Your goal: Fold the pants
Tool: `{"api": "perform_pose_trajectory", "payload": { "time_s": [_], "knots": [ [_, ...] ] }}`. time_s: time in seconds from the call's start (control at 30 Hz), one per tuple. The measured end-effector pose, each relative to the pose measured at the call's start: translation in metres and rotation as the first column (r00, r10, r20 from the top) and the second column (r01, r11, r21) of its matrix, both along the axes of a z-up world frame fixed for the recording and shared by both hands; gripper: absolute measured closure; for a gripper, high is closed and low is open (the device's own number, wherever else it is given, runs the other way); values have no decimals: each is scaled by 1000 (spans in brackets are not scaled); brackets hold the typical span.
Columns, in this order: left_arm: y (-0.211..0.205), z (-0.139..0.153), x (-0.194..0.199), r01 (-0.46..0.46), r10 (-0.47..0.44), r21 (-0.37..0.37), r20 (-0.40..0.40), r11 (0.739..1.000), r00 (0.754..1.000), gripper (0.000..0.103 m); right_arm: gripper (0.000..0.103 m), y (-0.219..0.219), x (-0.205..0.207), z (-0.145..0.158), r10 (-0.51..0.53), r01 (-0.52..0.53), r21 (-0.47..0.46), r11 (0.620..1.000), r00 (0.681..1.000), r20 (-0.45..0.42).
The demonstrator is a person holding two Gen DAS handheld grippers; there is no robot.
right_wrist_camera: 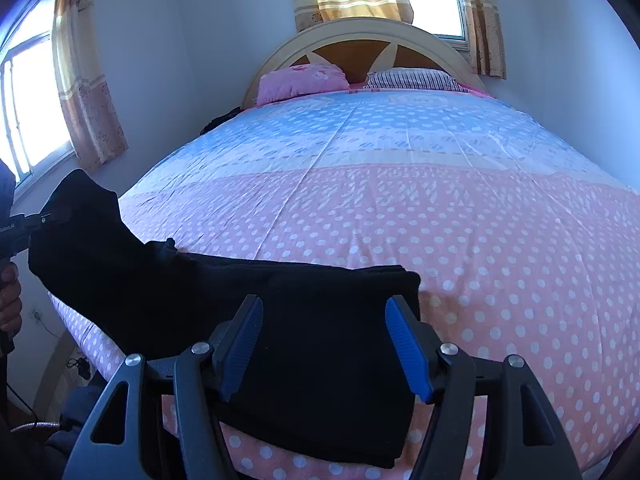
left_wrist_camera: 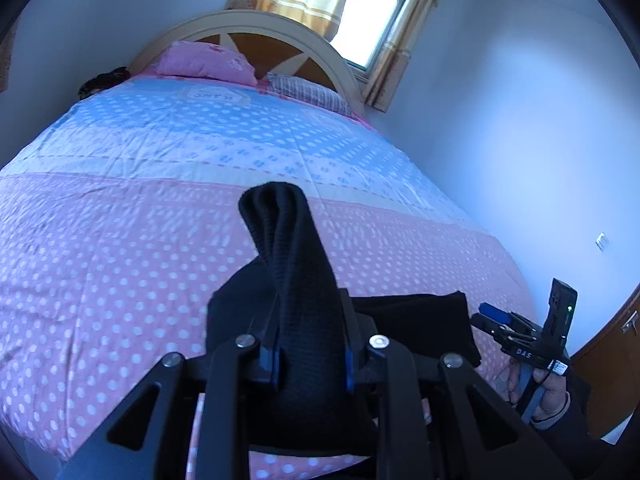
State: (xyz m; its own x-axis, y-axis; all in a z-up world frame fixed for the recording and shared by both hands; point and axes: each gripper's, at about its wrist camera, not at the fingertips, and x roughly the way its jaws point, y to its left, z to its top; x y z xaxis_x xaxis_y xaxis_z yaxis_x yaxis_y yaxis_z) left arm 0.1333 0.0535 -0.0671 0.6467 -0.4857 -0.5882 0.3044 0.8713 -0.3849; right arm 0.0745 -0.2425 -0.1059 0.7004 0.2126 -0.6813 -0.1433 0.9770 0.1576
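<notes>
Your left gripper lifts one end of the pants off the bed.

Your left fingers are clamped on a bunched fold that rises between and beyond them. Your right gripper hovers with fingers spread wide, gripping nothing; the folded part lies flat on the bed's near edge, below and between them.

— From where do your two cameras look?

— Each rides low at the foot of the bed, facing the headboard and window. Your left view sits close behind raised black pants; your right looks across them from the right. Both share bedspread, pillows, curtains.
</notes>
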Motion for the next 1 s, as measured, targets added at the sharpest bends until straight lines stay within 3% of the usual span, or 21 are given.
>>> {"api": "perform_pose_trajectory", "payload": {
  "time_s": [0.63, 1.0],
  "knots": [
    [-115, 19, 11, 216, -216, -14, -18, 976, 976, 81, 38, -38, 0, 12, -116, 116, 28, 993, 993, 35],
    [-175, 0, 18, 281, -279, 24, -66, 959, 958, 81, 38, -63, 0, 15, -196, 194, 66, 979, 980, 35]
  ]
}}
